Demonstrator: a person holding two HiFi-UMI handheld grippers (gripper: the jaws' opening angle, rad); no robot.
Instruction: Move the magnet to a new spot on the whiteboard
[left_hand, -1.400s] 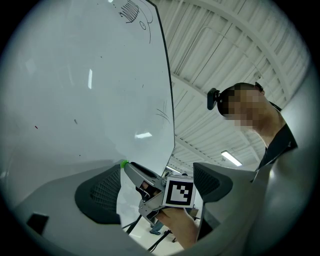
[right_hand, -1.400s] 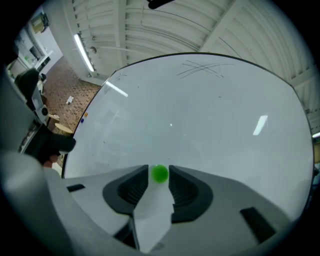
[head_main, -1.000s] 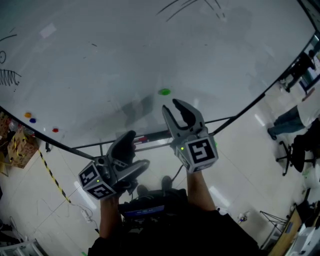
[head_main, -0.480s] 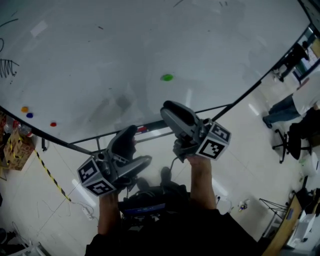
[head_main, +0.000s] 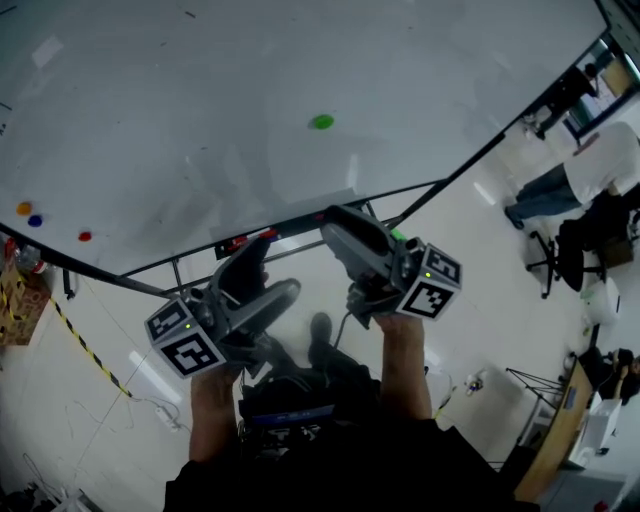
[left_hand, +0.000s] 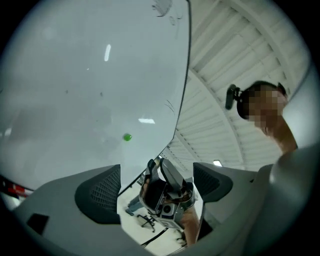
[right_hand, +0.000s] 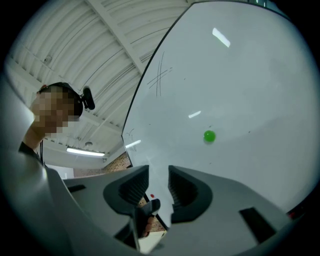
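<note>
Pale glossy tile floor (head_main: 480, 260), ceiling-light glare on it. Yellow-black hazard tape (head_main: 92, 348) runs over the floor at left, cardboard box (head_main: 12, 300) near it. Black office chair (head_main: 575, 255) at right, person in white top (head_main: 600, 160) standing just beyond. White ribbed ceiling (left_hand: 225, 65) overhead, lit tube light (right_hand: 85, 151), strip of brick wall (right_hand: 114, 163) beside it.

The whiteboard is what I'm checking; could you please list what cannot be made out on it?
- Head view: the whiteboard is cut off at the top by the frame edge.
- Head view: three coloured dots, far left, too small to tell shape.
- Right gripper view: the pen strokes are too faint to read.
- Head view: red thing on the tray, too small to name.
</note>
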